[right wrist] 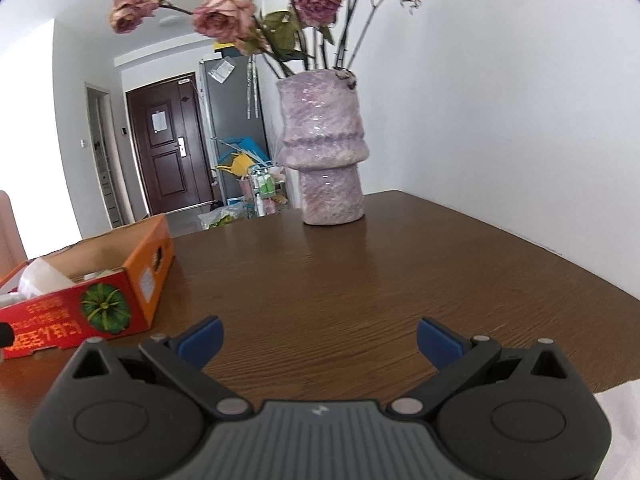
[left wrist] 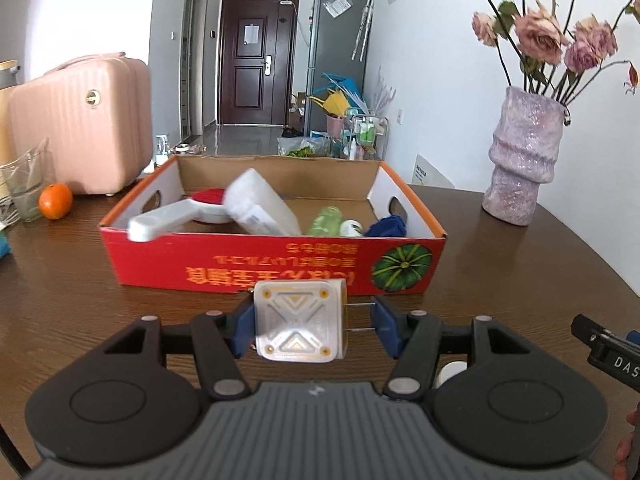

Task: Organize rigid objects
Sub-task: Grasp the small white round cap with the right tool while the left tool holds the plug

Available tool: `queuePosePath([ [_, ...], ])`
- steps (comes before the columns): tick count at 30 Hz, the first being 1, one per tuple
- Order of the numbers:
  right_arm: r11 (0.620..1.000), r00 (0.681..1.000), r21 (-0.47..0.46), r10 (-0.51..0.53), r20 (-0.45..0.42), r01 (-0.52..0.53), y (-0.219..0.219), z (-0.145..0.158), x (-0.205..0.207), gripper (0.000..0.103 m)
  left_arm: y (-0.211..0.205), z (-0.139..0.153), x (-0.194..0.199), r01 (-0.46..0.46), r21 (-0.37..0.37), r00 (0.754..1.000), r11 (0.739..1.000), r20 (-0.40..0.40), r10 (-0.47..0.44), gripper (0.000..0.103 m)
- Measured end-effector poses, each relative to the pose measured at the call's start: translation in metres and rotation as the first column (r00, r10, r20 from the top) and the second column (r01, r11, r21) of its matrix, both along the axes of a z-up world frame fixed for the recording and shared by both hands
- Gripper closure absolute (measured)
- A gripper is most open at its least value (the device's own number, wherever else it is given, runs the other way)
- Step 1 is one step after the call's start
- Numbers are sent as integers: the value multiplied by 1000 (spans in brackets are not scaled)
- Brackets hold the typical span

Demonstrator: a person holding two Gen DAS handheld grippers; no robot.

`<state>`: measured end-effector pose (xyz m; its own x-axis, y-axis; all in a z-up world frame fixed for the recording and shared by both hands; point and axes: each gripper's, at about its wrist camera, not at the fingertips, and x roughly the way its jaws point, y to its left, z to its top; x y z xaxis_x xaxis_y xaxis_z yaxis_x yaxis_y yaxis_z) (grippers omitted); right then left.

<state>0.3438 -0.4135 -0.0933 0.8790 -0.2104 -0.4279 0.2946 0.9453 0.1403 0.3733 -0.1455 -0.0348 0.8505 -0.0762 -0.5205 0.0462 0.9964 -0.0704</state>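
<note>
My left gripper [left wrist: 314, 326] is shut on a white square charger plug [left wrist: 301, 322] with yellow markings; its two metal prongs touch the right pad. It is held just in front of the red cardboard box [left wrist: 248, 268]. The box holds a white-handled red brush [left wrist: 176, 216], a white packet [left wrist: 260, 204], a green bottle [left wrist: 326, 220] and a blue cloth [left wrist: 386, 226]. My right gripper [right wrist: 318, 342] is open and empty over the brown table [right wrist: 360, 280], with the box [right wrist: 80, 312] to its left.
A purple vase [left wrist: 522, 160] with dried roses stands at the back right, also in the right wrist view [right wrist: 324, 152]. A pink suitcase [left wrist: 80, 120], a glass [left wrist: 26, 184] and an orange [left wrist: 55, 201] are at the left. The right gripper's edge [left wrist: 608, 350] shows at right.
</note>
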Motion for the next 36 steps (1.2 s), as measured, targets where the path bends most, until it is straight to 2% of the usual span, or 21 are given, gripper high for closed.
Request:
queuePosePath([
  [5,998,998,-18,65,-10,-65,33,1,-4,0,22,5,-13,-2,-5,1000,1000,15,2,42],
  [12,982,981,-34,181,-77,-184,85,-3,-5,0,51,5,-28,-5,-9,1000,1000,10,5,42],
  [17,973,964,-11,229,-135,-232,108,-7,3,1,71,5,-35,-19,-10,1000,1000,8,19,42],
  [25,965,939,27,262,-224,-263,125,-16,22,16,96,5,-41,-39,-15,999,999,4,39,42],
  [29,965,939,23,258,-226,-260,128,-17,23,17,106,5,-43,-45,-23,999,999,4,45,42],
  [32,967,942,15,251,-223,-254,129,-17,24,29,109,5,-43,-46,-24,999,999,2,46,42],
  [36,971,948,10,235,-215,-239,129,-15,25,52,112,5,-44,-46,-26,999,999,3,46,42],
])
